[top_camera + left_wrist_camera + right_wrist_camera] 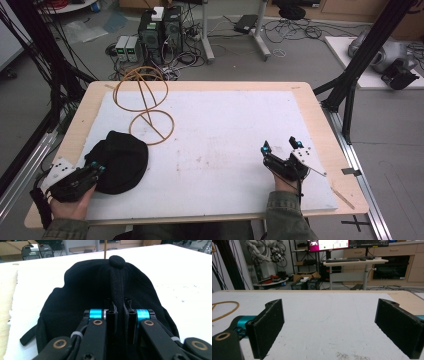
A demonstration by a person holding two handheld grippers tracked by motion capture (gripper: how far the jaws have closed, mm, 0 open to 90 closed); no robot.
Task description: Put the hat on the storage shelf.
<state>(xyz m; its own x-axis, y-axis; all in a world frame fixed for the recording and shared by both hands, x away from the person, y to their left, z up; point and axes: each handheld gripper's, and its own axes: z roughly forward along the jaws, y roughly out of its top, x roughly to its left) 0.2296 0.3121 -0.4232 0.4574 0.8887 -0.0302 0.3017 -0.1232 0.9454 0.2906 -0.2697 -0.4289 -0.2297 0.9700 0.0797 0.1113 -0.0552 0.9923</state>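
Left gripper (pixel 95 167): we are pinching a fold of the black cap (pixel 120 160) tight.
Cap: it is lying on the white mat (pixel 225 140), near the left edge.
Right gripper (pixel 281 146): we are holding it wide open, gripping nothing.

A matt black cloth cap (pixel 100 287) lies on a white, lightly scuffed sheet (pixel 225 135) over a pale wooden table (pixel 320 120).

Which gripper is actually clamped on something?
The left gripper: its jaws pinch a fold of the black cap. The right gripper stands wide open over bare table.
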